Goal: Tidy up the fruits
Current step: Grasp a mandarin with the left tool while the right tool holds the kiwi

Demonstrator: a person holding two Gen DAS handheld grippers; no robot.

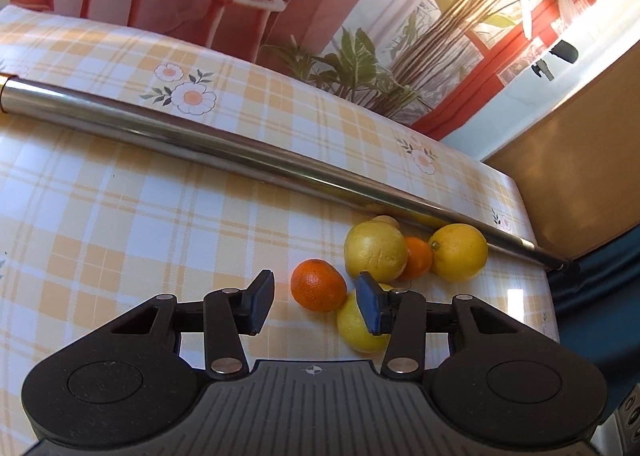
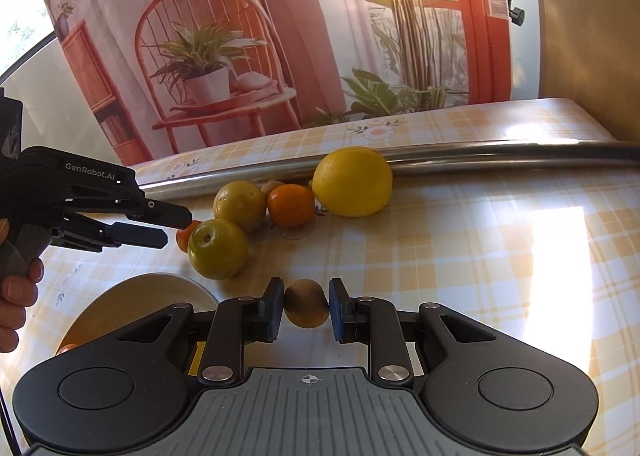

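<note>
Right gripper (image 2: 306, 310): fingers straddle kiwi (image 2: 305, 303) on tablecloth (image 2: 460, 256), slim gaps both sides, not clamped. Left gripper (image 1: 316, 304): fingers wide apart, empty, mandarin (image 1: 319, 285) just ahead. Remaining citrus cluster at 12 o'clock from kiwi, against metal tube (image 2: 500, 152). Plate (image 2: 120, 296) at 9 o'clock.

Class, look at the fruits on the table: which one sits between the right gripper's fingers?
The brown kiwi, between the right gripper fingers, apart from the cluster; every other fruit is yellow, greenish or orange.
</note>
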